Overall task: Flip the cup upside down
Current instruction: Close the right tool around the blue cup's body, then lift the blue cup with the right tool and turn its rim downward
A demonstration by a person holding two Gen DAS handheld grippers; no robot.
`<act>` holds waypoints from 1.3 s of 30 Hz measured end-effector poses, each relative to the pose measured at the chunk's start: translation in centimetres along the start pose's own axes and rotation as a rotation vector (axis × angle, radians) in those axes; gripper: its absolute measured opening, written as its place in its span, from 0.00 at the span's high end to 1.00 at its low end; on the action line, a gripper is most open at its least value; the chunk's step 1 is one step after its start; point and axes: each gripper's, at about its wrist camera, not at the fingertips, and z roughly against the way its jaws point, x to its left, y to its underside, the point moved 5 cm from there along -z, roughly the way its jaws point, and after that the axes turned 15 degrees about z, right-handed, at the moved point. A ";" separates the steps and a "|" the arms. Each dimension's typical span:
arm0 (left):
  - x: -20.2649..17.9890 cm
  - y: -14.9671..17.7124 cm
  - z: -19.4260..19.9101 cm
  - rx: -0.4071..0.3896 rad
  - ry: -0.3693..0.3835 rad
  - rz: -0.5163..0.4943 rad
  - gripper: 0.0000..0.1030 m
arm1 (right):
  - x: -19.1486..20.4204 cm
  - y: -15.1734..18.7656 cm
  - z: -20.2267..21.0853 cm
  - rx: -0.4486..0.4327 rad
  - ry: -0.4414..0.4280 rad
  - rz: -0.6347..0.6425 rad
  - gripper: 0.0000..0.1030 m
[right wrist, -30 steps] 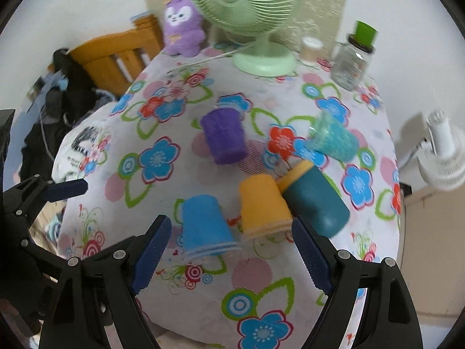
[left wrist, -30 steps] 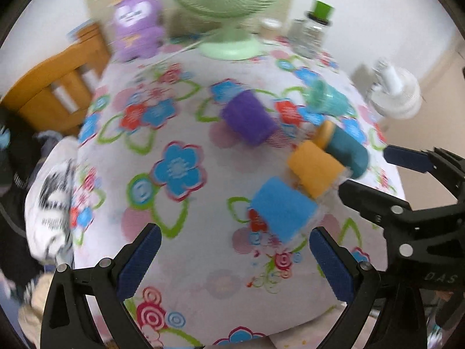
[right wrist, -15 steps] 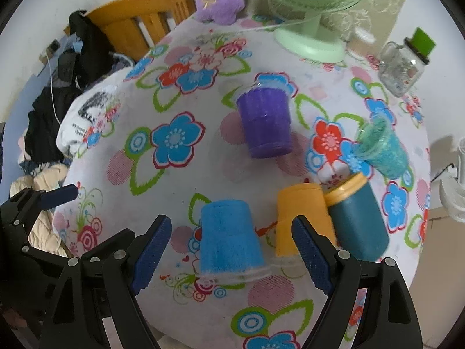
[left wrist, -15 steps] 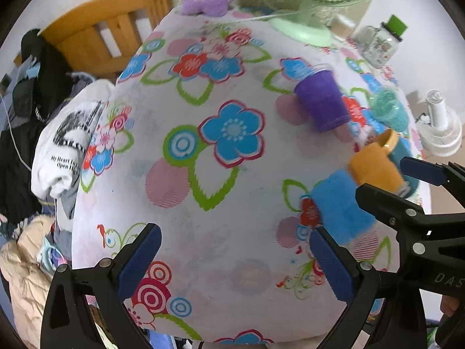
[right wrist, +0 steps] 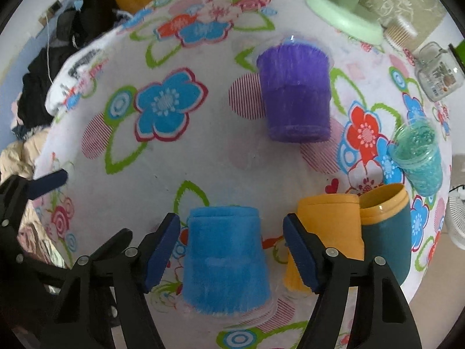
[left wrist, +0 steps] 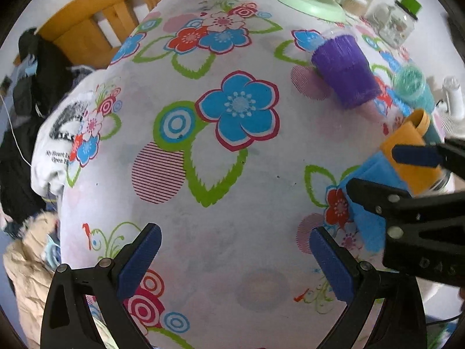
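A fuzzy blue cup [right wrist: 225, 258] stands upside down on the flowered tablecloth [right wrist: 180, 163]. My right gripper [right wrist: 231, 250] is open, its fingers on either side of the blue cup, not touching it. A purple cup [right wrist: 295, 93] stands upside down further back, and an orange cup [right wrist: 325, 226] stands upside down beside the blue one. A teal cup with an orange rim [right wrist: 383, 226] and a glittery teal cup [right wrist: 418, 157] stand mouth up at the right. My left gripper [left wrist: 232, 258] is open and empty over bare cloth, left of the blue cup [left wrist: 369, 200].
A green fan base [right wrist: 343, 17] and a glass jar [right wrist: 438, 72] stand at the back of the table. A wooden chair [left wrist: 96, 29] and piled clothes [left wrist: 26, 116] lie off the left edge. The table edge is close in front.
My right gripper has moved forward and down so its fingers now straddle the blue cup. My left gripper has drifted left, away from the cups. No cup has moved.
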 end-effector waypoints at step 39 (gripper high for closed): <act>0.6 -2.3 3.4 -0.012 0.069 0.005 0.00 | 1.1 -0.8 6.2 -0.158 0.045 -0.082 0.46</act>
